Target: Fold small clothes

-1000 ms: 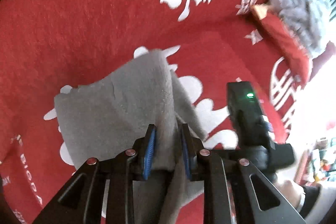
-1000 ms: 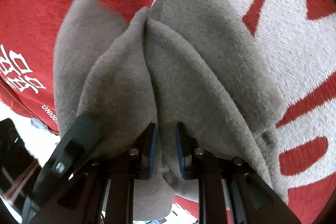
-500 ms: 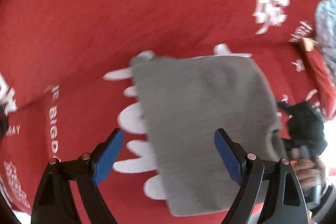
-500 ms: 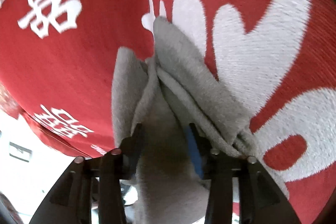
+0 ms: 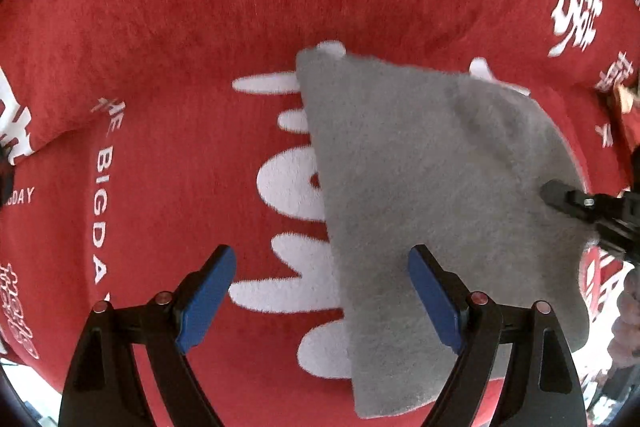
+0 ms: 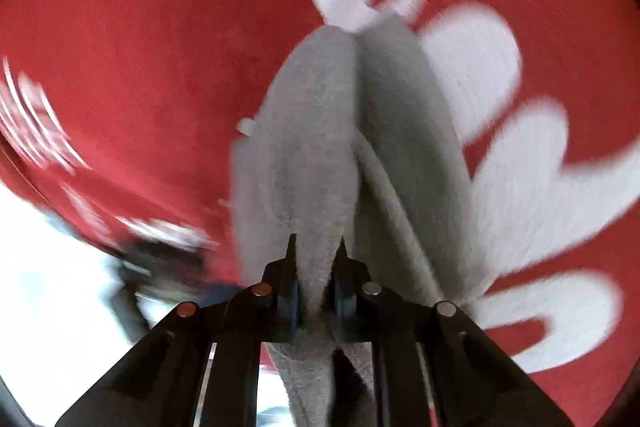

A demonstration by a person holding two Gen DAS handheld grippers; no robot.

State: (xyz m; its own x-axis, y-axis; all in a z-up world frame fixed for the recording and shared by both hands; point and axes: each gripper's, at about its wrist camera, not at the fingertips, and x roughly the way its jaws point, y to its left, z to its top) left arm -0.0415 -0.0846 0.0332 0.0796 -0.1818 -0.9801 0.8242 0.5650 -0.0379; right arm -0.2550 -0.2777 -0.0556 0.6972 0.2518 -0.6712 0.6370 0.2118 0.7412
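Observation:
A small grey fleece cloth (image 5: 432,195) lies folded on a red blanket (image 5: 200,7) with white print. My left gripper (image 5: 322,291) is open and empty, hovering above the cloth's left edge, its right finger over the cloth. My right gripper (image 6: 316,267) is shut on a bunched edge of the grey cloth (image 6: 320,147), which rises in folds ahead of the fingers. The right gripper also shows in the left wrist view (image 5: 580,203) at the cloth's right edge.
The red blanket with white characters and lettering (image 5: 102,207) covers the whole surface. A bright floor area (image 6: 40,287) lies past the blanket's edge at the left of the right wrist view. A hand (image 5: 628,319) shows at far right.
My left gripper has let go of the cloth, opened wide and drawn back. The cloth now lies flatter. My right gripper stays shut on its edge and is moving; its view is blurred.

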